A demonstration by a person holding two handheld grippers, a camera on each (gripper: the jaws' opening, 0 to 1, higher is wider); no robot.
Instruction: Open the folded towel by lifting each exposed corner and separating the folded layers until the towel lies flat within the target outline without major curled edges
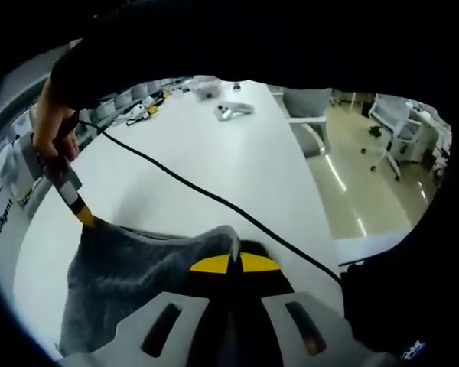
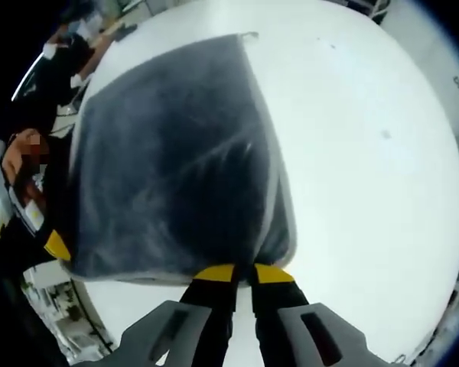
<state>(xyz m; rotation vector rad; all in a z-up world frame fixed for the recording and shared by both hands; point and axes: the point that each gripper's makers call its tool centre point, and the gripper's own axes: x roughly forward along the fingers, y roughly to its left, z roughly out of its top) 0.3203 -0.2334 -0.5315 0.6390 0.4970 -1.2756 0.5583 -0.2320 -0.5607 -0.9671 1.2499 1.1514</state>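
— What have you got hold of?

— My left gripper (image 1: 235,264) is clamped on one towel (image 1: 130,279) corner, my right gripper (image 2: 243,273) pinched on another; the grey cloth hangs stretched between them above the white table (image 1: 214,153).

— Which step?

— Spreading it open, I judge. Next I need to lower it evenly, keeping the edges taut and uncurled.

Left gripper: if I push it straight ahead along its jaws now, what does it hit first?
The towel: the left gripper is already shut on its edge. Past that, likely the black cable crossing the white table, though depth is unclear.
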